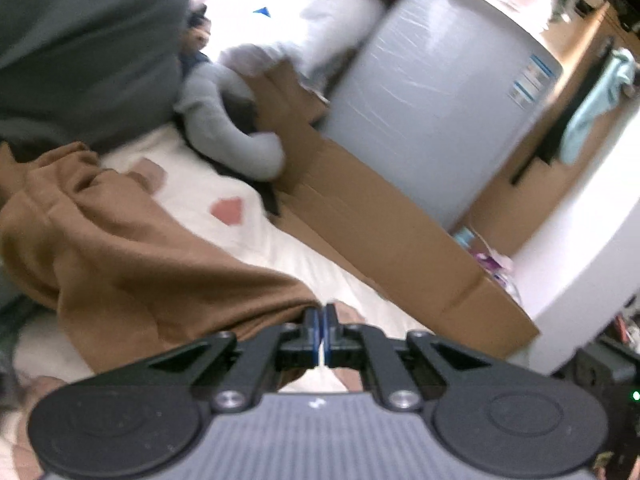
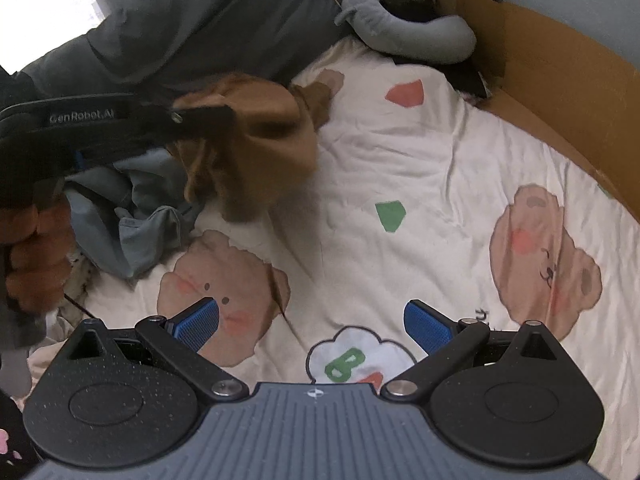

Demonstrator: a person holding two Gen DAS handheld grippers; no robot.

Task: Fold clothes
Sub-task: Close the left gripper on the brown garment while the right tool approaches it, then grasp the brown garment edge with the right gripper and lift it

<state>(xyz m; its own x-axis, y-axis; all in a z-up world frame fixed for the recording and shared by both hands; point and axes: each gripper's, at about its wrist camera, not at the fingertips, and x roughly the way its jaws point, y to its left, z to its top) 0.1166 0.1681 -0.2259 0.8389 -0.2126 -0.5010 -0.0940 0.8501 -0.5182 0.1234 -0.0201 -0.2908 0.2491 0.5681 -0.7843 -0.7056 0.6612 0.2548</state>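
Two grippers are at work on a bed, and only one has cloth in it. From the left wrist view, the left gripper (image 1: 322, 330) is squeezed tight, and the edge of the brown garment (image 1: 132, 248) is pinched between its fingers. The brown cloth spreads away to the left, over the cream bedsheet (image 1: 248, 236). On the far side lie a grey neck pillow (image 1: 236, 120) and a cardboard box (image 1: 360, 216), with a tall grey appliance (image 1: 440, 92) behind the box. From the right wrist view, the right gripper (image 2: 312, 326) hangs over the sheet with its blue pads (image 2: 198, 324) wide apart and nothing between them. The sheet below has bear drawings on it. At the far left, the left gripper (image 2: 200, 118) holds the brown garment (image 2: 256, 140) up off the bed in a bunch, and a hand (image 2: 36, 256) grips its handle. Just beside it, a pile of blue-grey clothes (image 2: 132, 216) waits near the left edge. The step in hand looks like picking one piece out of the pile. Next, I think the free right gripper should reach for another edge of the brown cloth, so both can pull it flat on the clear part of the sheet.
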